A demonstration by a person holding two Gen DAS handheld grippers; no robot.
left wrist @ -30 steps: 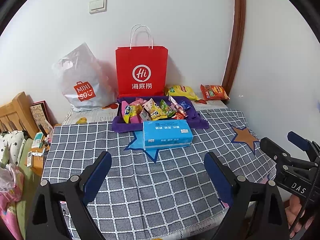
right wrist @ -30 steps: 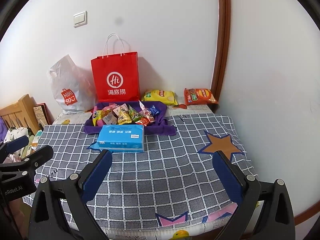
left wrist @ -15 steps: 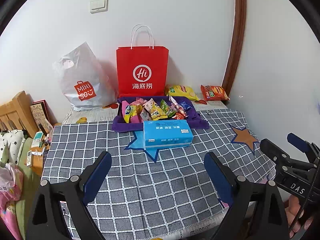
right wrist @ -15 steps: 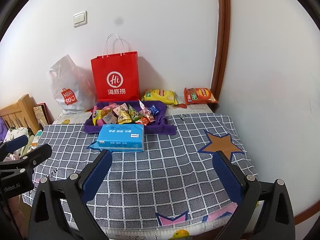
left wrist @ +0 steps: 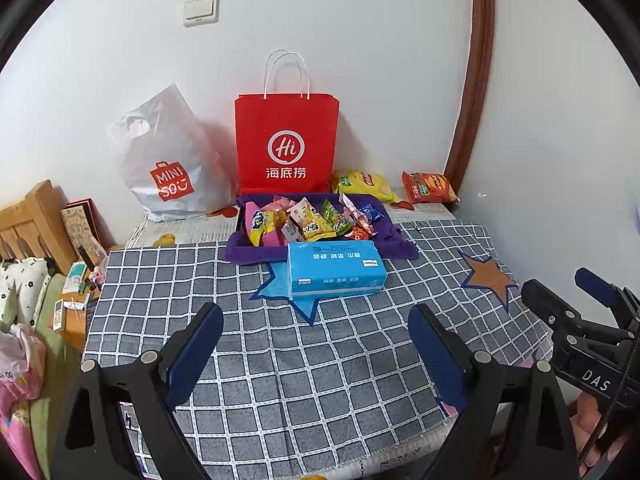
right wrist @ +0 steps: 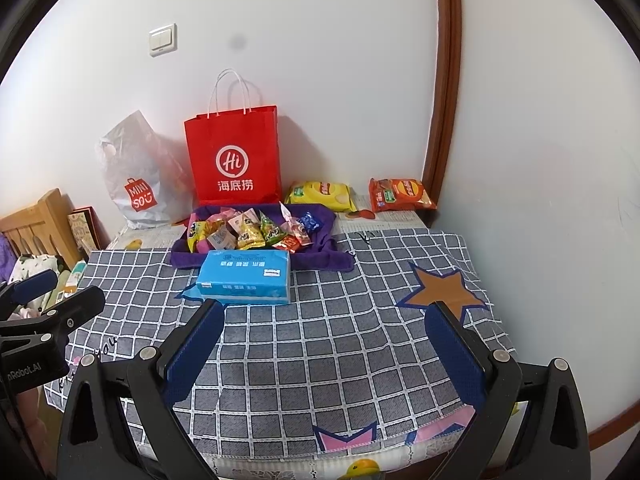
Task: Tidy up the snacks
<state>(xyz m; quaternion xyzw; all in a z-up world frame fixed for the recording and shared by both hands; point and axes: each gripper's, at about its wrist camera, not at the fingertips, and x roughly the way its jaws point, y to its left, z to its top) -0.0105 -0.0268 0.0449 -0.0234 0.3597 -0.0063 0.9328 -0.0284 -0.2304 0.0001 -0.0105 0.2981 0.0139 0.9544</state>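
Several small snack packets lie in a purple cloth tray at the back of the table; they also show in the right wrist view. A yellow chip bag and an orange chip bag lie behind the tray near the wall. A blue tissue pack sits in front of the tray. My left gripper is open and empty over the near table. My right gripper is open and empty, also near the front edge.
A red paper bag and a white plastic bag stand against the wall. A grey checked cloth covers the table. A wooden headboard and clutter lie left of the table. A wall closes the right side.
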